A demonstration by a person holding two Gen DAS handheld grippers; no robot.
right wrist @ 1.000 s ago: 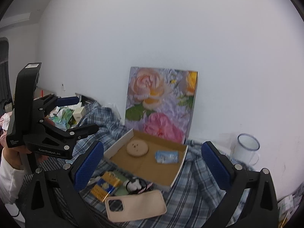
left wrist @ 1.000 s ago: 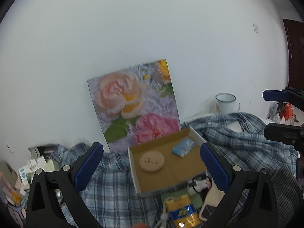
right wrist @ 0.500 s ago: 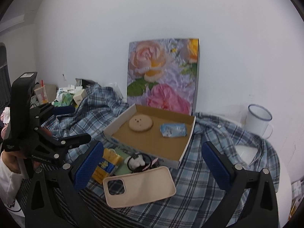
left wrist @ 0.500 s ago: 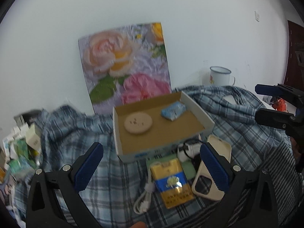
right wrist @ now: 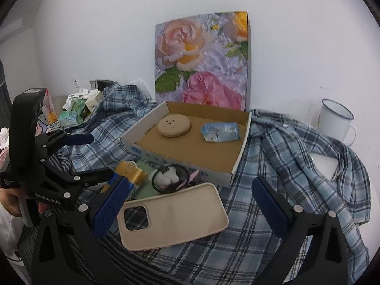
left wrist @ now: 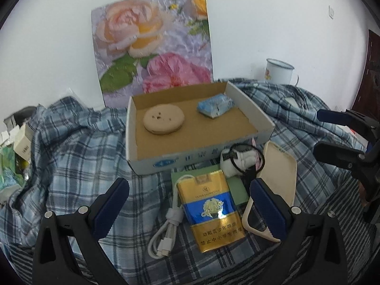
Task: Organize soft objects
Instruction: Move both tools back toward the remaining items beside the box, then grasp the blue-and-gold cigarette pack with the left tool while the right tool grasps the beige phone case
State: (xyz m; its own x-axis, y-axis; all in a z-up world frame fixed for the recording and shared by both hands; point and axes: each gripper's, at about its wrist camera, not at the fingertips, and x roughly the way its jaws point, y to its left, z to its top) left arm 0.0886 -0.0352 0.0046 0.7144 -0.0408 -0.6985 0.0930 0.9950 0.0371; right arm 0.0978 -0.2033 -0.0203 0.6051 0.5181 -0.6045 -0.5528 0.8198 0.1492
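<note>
Straight ahead of the left gripper (left wrist: 187, 204), wide open, lies the cigarette pack (left wrist: 211, 210), long axis along its reach; right gripper (right wrist: 190, 204), open too, hovers over the phone case (right wrist: 173, 218).

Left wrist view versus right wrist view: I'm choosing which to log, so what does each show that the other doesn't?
Only the left wrist view shows the white cable and the cigarette pack's full face. Only the right wrist view shows the whole phone case and a hand on the left gripper. Both show the cardboard box holding a round puff.
</note>
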